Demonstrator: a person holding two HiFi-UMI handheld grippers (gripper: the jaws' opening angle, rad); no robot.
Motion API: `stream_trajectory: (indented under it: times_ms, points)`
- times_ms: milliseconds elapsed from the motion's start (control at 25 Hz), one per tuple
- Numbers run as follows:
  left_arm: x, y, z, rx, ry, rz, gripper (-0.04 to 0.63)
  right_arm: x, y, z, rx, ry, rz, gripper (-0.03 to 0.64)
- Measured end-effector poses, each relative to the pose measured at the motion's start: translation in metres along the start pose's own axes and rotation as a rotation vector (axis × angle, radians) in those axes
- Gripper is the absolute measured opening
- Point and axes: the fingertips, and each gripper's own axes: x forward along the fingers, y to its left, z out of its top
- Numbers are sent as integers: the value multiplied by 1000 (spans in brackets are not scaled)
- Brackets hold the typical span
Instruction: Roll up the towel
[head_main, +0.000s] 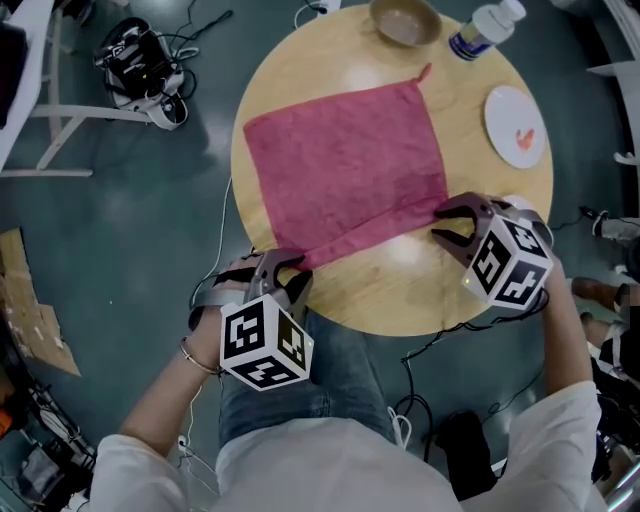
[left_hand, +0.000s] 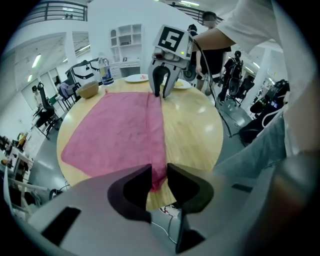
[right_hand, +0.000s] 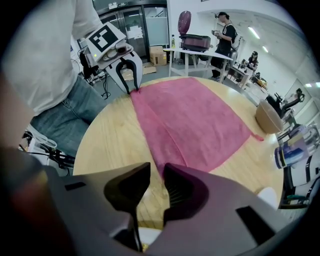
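Over the middle of the round wooden tabletop (head_main: 400, 290): pink towel (head_main: 345, 165), spread flat, with a small hanging loop at the corner toward the tabletop's far edge. Long edge nearest the tabletop's near rim turned over into a narrow raised strip (single fold or first turn of a roll, not resolvable), running slantwise across the near half of the tabletop.

At the near left rim of the tabletop: left gripper (left_hand: 159, 182), pointed steeply down. Jaws almost together and clamped on the left end of the turned-over strip. Pink cloth visible in the narrow gap between the pads in the left gripper view.

At the near right part of the tabletop, just inside the rim: right gripper (right_hand: 156, 187), also pointed steeply down. Jaws almost together and pinching the right end of the same strip. Towel corner drawn into the gap in the right gripper view.

Along the far rim of the tabletop: brown bowl (head_main: 405, 20). At the far right rim: clear bottle (head_main: 487, 30) with a blue label. At the right rim: white plate (head_main: 515, 125) with an orange mark. All three on bare wood, none touching the towel.
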Motion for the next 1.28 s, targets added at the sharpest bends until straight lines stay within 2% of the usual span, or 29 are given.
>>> stream_trajectory:
  times_ms: [200,280,400,760,1280]
  points:
    - [4,2,0,60,9,40,75,1,-4,1,-12,12,-42,78]
    - [4,4,0,40,7,31,48,2,-7,0,-26,21,-74,23]
    - [4,6,-1,-38,-5,-29,32,2,-7,-1,-45,35,-83,15]
    - [-15,-14,-4,-133,-13,-178,25,-17,28,-3,20,37,69,11]
    - [-9,54,0,-210,18,-131,25,-18,-20,10,72,61,92,11]
